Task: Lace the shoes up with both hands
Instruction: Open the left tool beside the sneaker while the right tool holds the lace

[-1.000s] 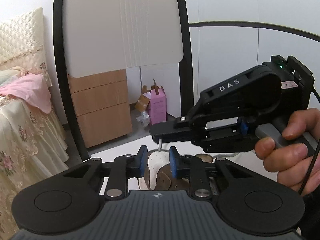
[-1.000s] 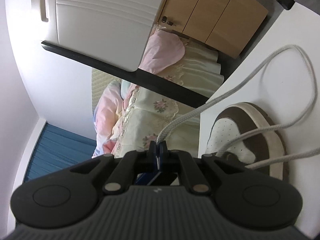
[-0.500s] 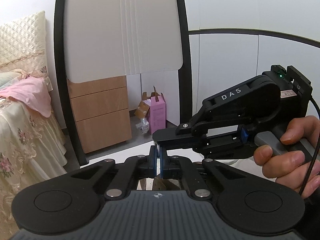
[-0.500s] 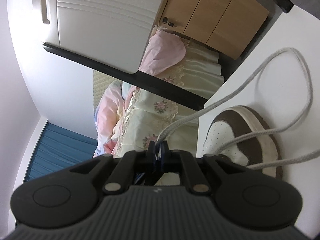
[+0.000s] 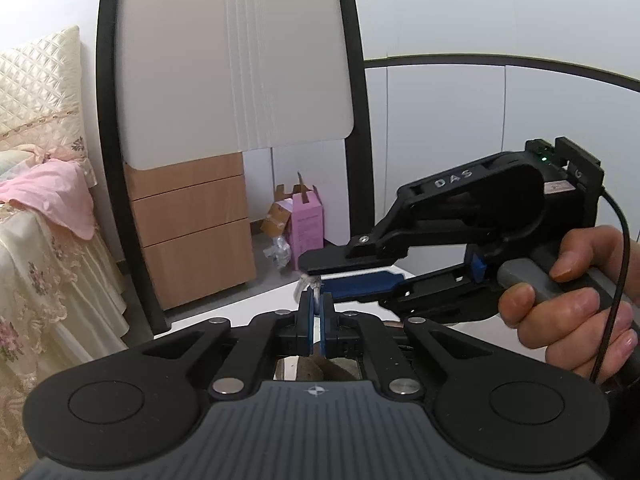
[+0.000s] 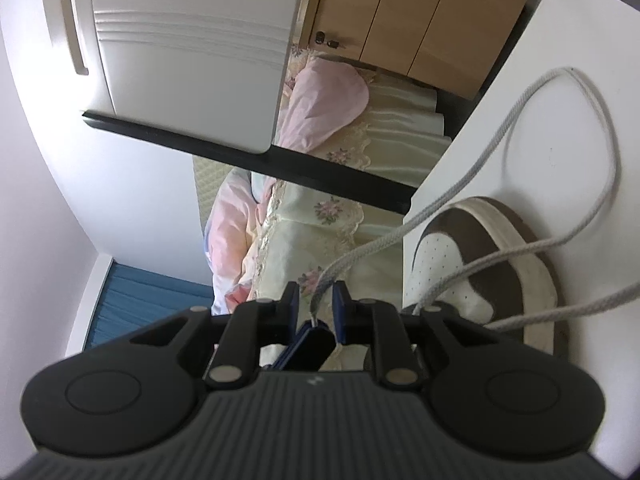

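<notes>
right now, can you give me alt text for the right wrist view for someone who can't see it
The open right gripper has a grey shoelace running between its blue pads, with the left gripper pinching the lace tip just below. To the right, a brown and white shoe sits on a white table, the lace looping over it; a bed lies behind.

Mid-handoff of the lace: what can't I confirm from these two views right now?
- Eyelets and tongue of the shoe: right wrist view, covered by the right claw body.
- Lace far end: cut off by the frame's right edge.
- Lace tip in the left claw: left wrist view, too small to judge its seating.
</notes>
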A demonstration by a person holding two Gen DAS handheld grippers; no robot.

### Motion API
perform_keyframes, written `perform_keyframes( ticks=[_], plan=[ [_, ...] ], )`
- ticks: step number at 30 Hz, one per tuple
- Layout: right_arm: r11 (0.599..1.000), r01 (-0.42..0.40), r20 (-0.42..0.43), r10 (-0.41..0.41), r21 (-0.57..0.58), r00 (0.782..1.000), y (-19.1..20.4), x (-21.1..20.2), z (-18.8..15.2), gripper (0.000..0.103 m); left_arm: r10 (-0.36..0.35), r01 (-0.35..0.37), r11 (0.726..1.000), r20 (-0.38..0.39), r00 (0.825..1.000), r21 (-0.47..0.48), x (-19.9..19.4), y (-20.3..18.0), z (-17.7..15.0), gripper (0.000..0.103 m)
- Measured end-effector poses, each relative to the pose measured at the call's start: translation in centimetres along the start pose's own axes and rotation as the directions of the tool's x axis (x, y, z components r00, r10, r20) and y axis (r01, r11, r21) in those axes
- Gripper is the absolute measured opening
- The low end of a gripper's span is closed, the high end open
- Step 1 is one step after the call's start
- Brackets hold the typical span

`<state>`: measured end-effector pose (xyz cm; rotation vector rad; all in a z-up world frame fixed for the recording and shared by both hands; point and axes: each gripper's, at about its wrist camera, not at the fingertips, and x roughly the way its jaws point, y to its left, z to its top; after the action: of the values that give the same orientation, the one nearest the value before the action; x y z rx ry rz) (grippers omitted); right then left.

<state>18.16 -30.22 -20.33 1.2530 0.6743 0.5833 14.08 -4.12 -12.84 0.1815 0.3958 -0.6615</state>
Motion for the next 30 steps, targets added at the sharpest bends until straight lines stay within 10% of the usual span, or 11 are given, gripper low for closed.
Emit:
perform_keyframes(
  ticks=[3,18,30],
  plan=[
    [1.000,-0.003,0.004,0.003,-0.006,1.000,0.1,0.0,-0.1,0.003,-0.002,0.002,1.000,0.002,1.000,0.010,-0.1,-0.2,0.0,0.003],
    [0.967,-0.040,0.096,0.016,0.251,0.995,-4.0,-2.0,-2.0,0.003,-0.038,0.034,0.995,-0.039,0.999,-0.090,-0.6,1.1,0.0,0.007],
    [0.978,0.211,0.178,-0.207,0.000,0.962,-0.8,-4.5,-4.0,0.003,-0.006,-0.007,0.984,-0.072,0.997,-0.180,-2.7,1.1,-0.2,0.008]
  ],
)
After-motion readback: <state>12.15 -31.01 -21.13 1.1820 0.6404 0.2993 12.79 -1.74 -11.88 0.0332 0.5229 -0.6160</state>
